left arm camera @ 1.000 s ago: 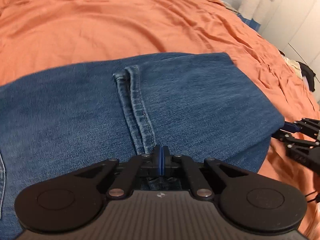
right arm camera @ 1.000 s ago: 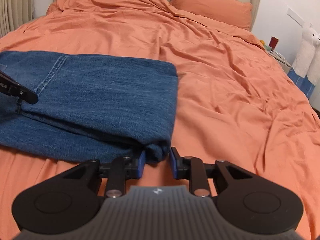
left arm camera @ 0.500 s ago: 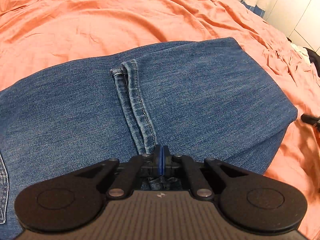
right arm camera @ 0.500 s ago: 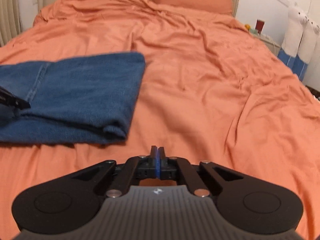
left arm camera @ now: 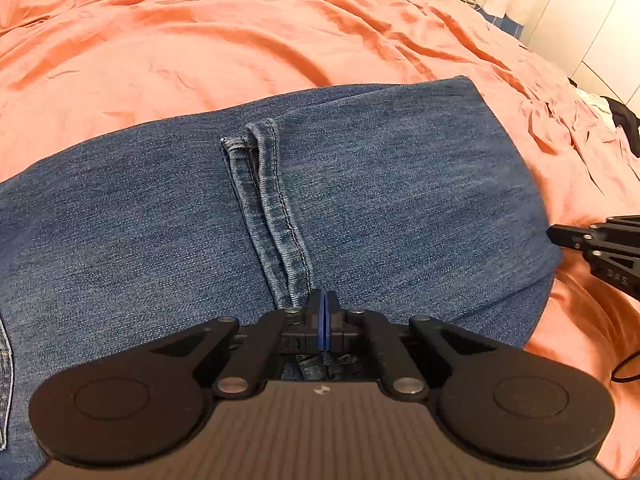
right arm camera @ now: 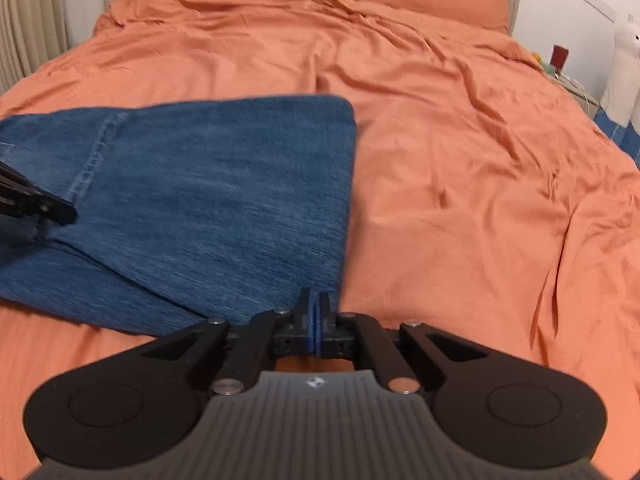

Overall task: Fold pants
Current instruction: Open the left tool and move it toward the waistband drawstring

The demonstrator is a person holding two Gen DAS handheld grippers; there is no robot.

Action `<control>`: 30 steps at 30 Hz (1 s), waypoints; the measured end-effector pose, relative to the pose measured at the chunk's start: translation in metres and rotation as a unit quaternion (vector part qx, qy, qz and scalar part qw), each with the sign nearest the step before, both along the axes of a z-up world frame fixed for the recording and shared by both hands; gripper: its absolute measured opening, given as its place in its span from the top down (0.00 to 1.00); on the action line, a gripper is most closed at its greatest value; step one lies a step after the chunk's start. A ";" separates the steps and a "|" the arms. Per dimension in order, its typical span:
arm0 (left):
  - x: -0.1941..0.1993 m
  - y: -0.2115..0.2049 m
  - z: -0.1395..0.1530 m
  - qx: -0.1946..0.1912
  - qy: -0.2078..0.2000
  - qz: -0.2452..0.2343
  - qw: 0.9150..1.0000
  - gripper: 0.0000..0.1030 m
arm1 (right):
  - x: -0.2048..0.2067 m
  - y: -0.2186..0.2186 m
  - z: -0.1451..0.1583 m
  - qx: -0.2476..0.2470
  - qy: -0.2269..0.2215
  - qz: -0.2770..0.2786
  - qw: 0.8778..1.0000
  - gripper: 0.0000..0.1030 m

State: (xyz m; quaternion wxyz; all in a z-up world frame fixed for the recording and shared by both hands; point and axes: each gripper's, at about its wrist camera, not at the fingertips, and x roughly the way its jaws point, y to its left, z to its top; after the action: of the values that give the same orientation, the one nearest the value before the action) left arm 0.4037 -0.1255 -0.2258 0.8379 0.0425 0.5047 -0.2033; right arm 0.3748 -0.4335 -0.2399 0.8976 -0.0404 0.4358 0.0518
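Pants (left arm camera: 400,200): rough blue denim; bedsheet (left arm camera: 240,40): matt orange cloth, creased.

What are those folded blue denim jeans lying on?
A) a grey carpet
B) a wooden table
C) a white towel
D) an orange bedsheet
D: in the right wrist view the folded blue denim jeans rest directly on the wrinkled orange bedsheet, which spreads around them up to the pillow.

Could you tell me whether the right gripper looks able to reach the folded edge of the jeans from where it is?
Probably yes: the right gripper, shut and empty, sits just off the jeans near their folded edge, nothing lying between.
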 end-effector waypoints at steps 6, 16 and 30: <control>-0.009 0.029 0.026 -0.042 -0.006 0.033 0.999 0.83 | -0.003 -0.003 0.024 -0.021 0.000 -0.026 0.999 1.00; -0.049 0.192 0.102 -0.100 -0.023 0.221 0.970 0.60 | -0.043 0.070 0.090 0.029 -0.043 0.031 0.998 0.98; -0.107 0.452 0.056 -0.262 -0.006 0.502 0.824 0.31 | -0.037 0.198 0.089 0.093 -0.016 0.044 0.995 0.92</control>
State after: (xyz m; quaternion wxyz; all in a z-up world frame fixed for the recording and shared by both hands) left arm 0.2963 0.3270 -0.1699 0.8065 -0.4372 0.3790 0.1212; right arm 0.3379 -0.2359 -0.1506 0.9012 0.0235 0.4124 0.1314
